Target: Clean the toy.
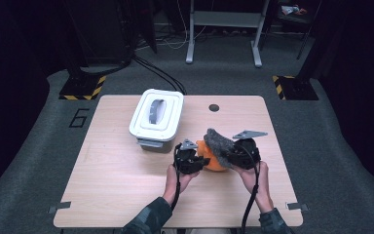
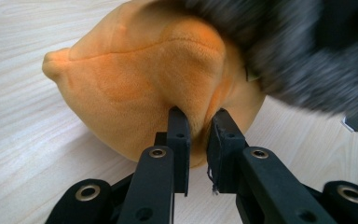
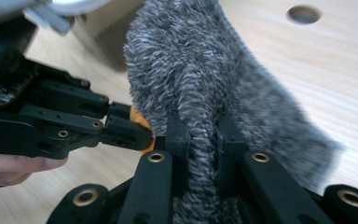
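Plush is the story at the middle of the light wooden table (image 1: 126,195): we see a rounded orange plush toy (image 2: 144,88) with a shaggy grey furry piece (image 3: 196,70) lying over its top, and both tongs are on it. Our left gripper (image 2: 198,121) comes in from the toy's left in the high view, and its jaws pinch a fold of the orange fabric, the black pads (image 2: 179,135) drawn close with soft plush squeezed between them. Our right gripper (image 3: 200,130) works from the other side, its jaws clamped on a thick tuft of the grey fur, which runs straight down between the pads (image 3: 228,140). In the high view we see the grey fur raised at a slant above the orange body, up and to the right of the left gripper, while the orange body sits low against the tabletop. From the right gripper view, the left gripper reaches in from the left edge, its tips right at the orange plush. Behind and to the left on the table sits a white rectangular plastic container (image 1: 157,117) with a grey handle (image 1: 157,111) on its lid, well apart from the toy. A small round hole (image 1: 214,107) marks the table's far edge.
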Demonstrator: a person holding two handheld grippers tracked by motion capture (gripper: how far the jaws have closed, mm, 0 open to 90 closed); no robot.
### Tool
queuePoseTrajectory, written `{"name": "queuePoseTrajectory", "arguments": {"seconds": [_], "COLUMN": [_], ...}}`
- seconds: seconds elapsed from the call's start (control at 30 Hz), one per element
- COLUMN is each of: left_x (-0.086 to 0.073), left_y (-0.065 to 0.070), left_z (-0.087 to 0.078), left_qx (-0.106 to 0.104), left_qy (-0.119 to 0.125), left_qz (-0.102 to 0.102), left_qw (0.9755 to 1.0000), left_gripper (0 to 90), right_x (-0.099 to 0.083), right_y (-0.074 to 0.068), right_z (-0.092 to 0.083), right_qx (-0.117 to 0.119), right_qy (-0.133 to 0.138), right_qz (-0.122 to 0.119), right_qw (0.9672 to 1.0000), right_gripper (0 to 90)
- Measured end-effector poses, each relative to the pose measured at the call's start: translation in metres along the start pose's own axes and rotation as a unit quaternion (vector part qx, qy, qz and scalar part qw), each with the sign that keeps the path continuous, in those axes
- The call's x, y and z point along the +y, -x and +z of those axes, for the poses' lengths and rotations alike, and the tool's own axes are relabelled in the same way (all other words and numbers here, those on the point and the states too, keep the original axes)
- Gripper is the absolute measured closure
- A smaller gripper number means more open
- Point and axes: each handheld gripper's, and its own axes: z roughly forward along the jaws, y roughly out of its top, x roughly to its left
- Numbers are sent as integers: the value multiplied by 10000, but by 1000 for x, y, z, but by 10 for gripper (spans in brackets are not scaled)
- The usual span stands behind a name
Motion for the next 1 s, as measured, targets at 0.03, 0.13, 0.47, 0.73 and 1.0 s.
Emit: {"name": "queuePoseTrajectory", "arguments": {"seconds": [0.03, 0.13, 0.47, 0.73, 1.0], "left_x": [0, -4, -7, -10, -11], "left_y": [0, -4, -8, -14, -16], "left_z": [1, 3, 2, 2, 1], "left_qx": [76, 121, 89, 67, 41], "left_qy": [-35, -72, -2, 60, 61], "left_qz": [93, 58, -42, -128, -154], "left_qw": [9999, 9999, 10000, 9999, 9999], "left_gripper": [803, 803, 805, 804, 803], "right_x": [-1, -5, -12, -30, -52], "right_y": [-2, -5, 10, 48, 78], "right_z": [7, 21, 14, 19, 43], "right_qx": [-34, -174, -503, -742, -777], "right_qy": [-73, -161, -120, -325, -730], "right_qz": [-66, -63, -57, 467, 993], "right_qw": [9999, 9997, 9986, 9956, 9893], "right_gripper": [791, 793, 793, 792, 792]}}
